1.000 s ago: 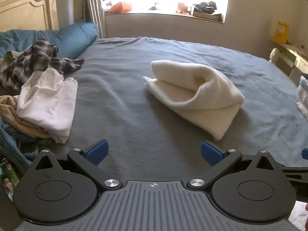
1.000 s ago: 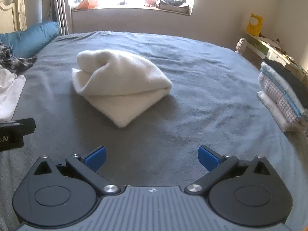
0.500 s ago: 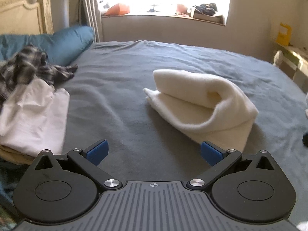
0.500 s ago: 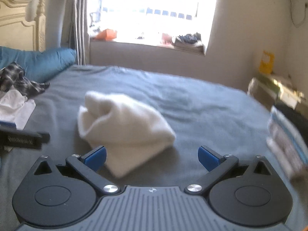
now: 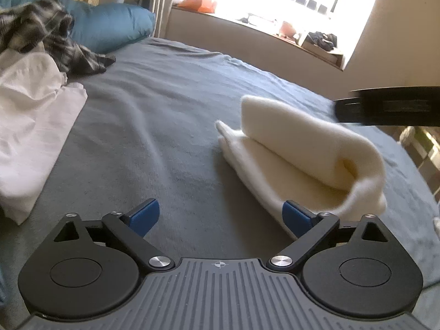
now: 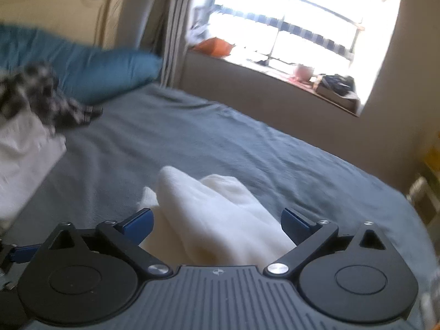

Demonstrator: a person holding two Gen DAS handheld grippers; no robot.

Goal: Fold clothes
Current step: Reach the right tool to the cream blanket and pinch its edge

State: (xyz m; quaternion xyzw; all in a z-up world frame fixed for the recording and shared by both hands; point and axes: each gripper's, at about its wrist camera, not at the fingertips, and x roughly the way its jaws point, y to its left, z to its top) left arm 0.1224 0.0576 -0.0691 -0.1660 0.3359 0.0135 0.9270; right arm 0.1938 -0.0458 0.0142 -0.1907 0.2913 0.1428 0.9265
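Two grippers are being held wide open over the grey bed [image 5: 170,115], and nothing is being gripped by either. The folded cream garment [image 5: 299,159] is being shown lying on the bed, ahead and to the right of the left gripper [image 5: 221,216], with its near corner reaching behind that gripper's right blue finger [image 5: 295,216]. In the right wrist view the garment [image 6: 217,220] is being framed directly between the fingers of the right gripper [image 6: 217,222], its near end passing beneath the gripper body. Compared with half a second ago, the garment is being seen much nearer to the right gripper, which has been brought forward over it, and that gripper's dark body [image 5: 390,108] is now being seen entering the left wrist view from the right. A white cloth [image 5: 30,126] and a plaid garment [image 5: 55,41] are lying at the left, near a blue pillow [image 5: 112,24].
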